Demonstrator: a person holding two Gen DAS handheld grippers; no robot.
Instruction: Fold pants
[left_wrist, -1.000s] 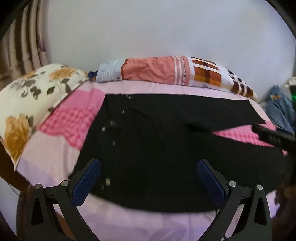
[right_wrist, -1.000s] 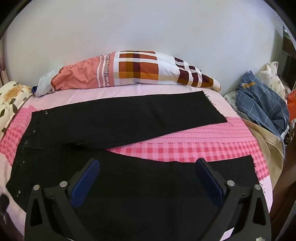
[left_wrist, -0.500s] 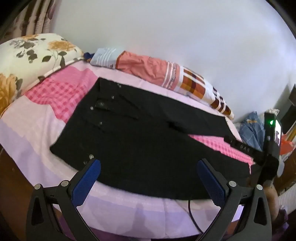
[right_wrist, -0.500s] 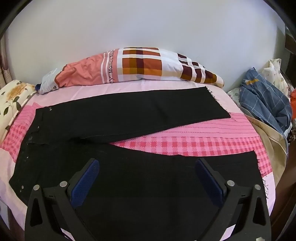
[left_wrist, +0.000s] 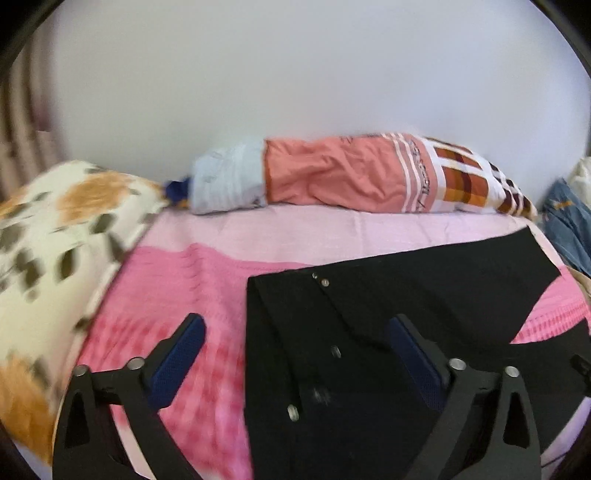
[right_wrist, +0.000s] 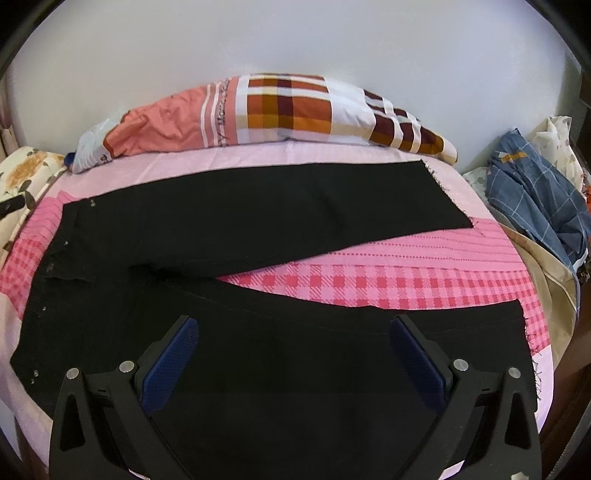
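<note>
Pants, black, lie flat with legs spread in a V across the pink checked bedspread. White wall behind. A patchwork bolster lies along it, floral pillow at the waistband end, blue plaid cloth beyond the hems. Left gripper is spread wide over the waistband, right gripper is spread wide over the near leg, both holding nothing.
</note>
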